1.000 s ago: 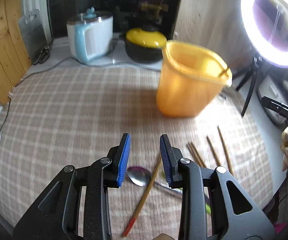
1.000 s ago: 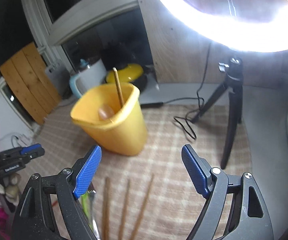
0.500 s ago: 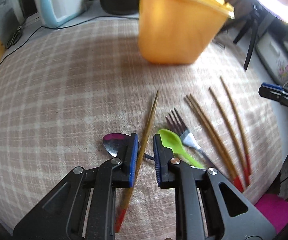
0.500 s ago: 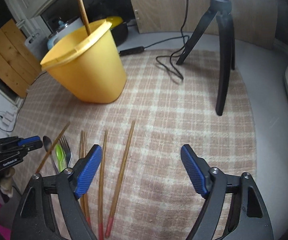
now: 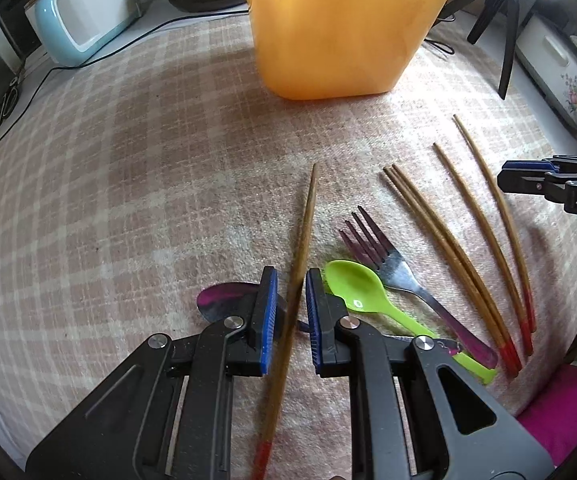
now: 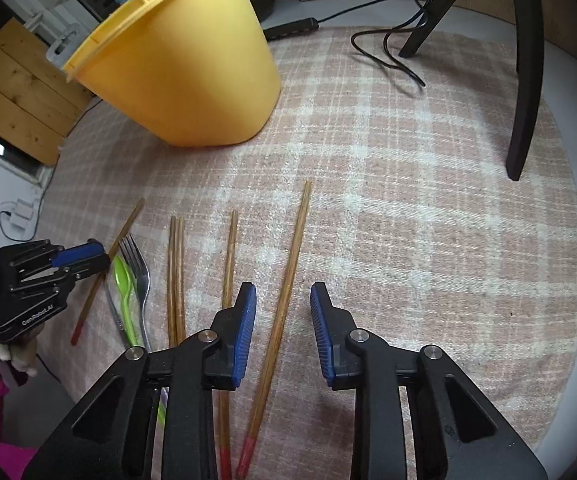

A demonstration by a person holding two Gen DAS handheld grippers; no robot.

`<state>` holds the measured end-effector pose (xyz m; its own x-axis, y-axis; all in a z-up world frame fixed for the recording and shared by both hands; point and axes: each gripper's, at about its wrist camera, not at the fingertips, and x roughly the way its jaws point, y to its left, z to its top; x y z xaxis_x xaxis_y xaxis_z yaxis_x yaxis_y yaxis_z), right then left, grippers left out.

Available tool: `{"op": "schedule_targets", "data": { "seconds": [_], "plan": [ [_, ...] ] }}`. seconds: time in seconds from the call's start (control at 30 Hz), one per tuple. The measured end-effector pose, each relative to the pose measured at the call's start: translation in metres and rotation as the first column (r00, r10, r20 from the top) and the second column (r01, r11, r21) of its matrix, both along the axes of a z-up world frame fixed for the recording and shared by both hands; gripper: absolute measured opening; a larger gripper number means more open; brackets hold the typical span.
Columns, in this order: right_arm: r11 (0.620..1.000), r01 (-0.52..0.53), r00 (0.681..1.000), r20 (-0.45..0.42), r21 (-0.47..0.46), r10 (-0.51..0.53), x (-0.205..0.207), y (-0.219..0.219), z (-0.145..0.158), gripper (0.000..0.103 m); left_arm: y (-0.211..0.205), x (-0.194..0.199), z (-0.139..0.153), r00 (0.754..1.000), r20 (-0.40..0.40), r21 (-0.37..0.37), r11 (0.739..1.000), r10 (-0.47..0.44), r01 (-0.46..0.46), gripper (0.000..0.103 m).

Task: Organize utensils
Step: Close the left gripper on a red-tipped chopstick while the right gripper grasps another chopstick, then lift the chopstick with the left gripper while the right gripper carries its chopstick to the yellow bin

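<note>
Chopsticks (image 5: 444,236) number five; spoons (image 5: 354,286) two, fork (image 5: 384,258) one.

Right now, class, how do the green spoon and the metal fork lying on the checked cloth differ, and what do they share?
The green spoon is bright plastic; the metal fork is shiny steel. The spoon ends in a smooth oval bowl, the fork in four thin tines. The spoon lies nearer the left tool; the fork lies nearer the paired chopsticks. Both lie flat, side by side, heads toward the yellow bucket.
</note>
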<state>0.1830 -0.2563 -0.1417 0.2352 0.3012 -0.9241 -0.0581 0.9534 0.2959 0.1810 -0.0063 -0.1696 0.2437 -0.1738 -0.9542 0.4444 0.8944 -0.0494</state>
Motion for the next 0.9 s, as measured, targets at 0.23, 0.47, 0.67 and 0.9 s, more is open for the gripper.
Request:
{"op": "schedule_targets", "data": {
  "seconds": [0.23, 0.47, 0.67, 0.9],
  "plan": [
    [1.0, 0.008, 0.999, -0.033, -0.009, -0.008, 0.013, 0.004, -0.01, 0.02, -0.002, 0.007, -0.004, 1.0, -0.014, 0.007, 1.0, -0.023, 0.023, 0.013],
    [0.999, 0.009, 0.999, -0.05, -0.036, -0.011, 0.027, 0.003, -0.012, 0.014, -0.005, 0.016, -0.009, 0.999, -0.024, 0.012, 0.999, -0.031, 0.031, 0.013],
    [0.988, -0.057, 0.998, -0.033, -0.14, 0.053, 0.031, 0.011, -0.012, 0.01, -0.004, 0.024, -0.011, 0.999, -0.009, 0.008, 0.999, -0.04, 0.041, 0.008],
    [0.985, -0.075, 0.997, -0.028, -0.154, 0.071, 0.028, 0.012, -0.012, 0.006, 0.01, 0.034, -0.012, 1.0, -0.015, -0.064, 0.998, 0.02, -0.021, 0.004]
  ]
}}
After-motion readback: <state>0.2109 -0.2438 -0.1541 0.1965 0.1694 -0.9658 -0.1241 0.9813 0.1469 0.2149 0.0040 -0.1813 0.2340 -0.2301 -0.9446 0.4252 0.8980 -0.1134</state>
